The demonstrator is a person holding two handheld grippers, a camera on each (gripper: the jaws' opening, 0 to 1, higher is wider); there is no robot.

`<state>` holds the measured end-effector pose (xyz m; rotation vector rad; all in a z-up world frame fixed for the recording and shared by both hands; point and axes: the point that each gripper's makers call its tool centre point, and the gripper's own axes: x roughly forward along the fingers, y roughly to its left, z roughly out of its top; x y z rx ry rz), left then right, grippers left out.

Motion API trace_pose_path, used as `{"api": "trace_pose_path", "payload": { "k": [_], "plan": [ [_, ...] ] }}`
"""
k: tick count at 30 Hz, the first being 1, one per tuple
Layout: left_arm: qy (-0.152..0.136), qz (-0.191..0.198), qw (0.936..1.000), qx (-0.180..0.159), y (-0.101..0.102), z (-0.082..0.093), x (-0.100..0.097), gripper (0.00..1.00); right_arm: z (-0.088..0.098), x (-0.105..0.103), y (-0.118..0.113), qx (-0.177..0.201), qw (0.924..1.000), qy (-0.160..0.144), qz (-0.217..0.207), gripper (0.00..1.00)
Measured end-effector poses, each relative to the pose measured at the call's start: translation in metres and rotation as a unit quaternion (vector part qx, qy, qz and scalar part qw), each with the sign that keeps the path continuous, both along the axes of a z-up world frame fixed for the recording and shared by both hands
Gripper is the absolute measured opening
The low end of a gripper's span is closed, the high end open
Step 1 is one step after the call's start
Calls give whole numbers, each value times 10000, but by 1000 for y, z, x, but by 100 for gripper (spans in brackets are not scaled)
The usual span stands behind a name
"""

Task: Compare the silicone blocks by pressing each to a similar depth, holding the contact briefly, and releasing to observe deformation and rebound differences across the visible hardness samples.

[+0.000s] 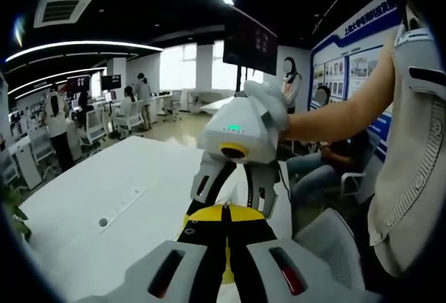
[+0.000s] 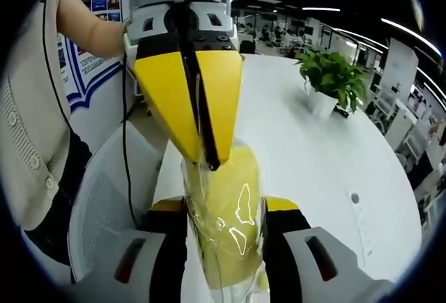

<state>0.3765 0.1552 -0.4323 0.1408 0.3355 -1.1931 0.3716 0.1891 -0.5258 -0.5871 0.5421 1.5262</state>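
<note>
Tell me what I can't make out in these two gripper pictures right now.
- Yellow block, right gripper view: wrapped in glossy clear film; its lower end is cut off by the bottom edge, and the right gripper flanks its sides.
- Same block, left gripper view: hidden behind the shut left gripper, apart from yellow slivers.
- Other hardness samples: the white table is largely blocked by the grippers.
- Wall posters: text too small.

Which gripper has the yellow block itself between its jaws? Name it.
The right gripper: its jaws flank the yellow block, whereas the left gripper pinches just the clear wrap above it.
</note>
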Motion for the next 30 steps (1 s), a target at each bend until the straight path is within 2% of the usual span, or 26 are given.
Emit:
{"api": "trace_pose_path", "payload": {
  "k": [17, 21, 22, 23, 26, 30],
  "plan": [
    [43, 77, 10000, -43, 3, 0, 1, 0, 3, 3, -2, 141, 9997, -65, -161, 48],
    [105, 141, 9998, -82, 3, -1, 1, 0, 3, 5, -4, 224, 9993, -85, -295, 49],
    [119, 150, 9998, -88, 3, -2, 1, 0, 3, 6, -5, 232, 9991, -117, -333, 50],
    [150, 165, 9997, -105, 3, -3, 2, 0, 0, 9, -7, 184, 9987, -286, -368, 51],
    [191, 211, 9995, -142, 3, -2, 2, 0, -2, 10, -10, 221, 9981, -292, -488, 54],
    [270, 275, 9990, -214, 4, -4, 2, 0, 2, 15, -13, 471, 9953, -364, -764, 56]
  ]
}}
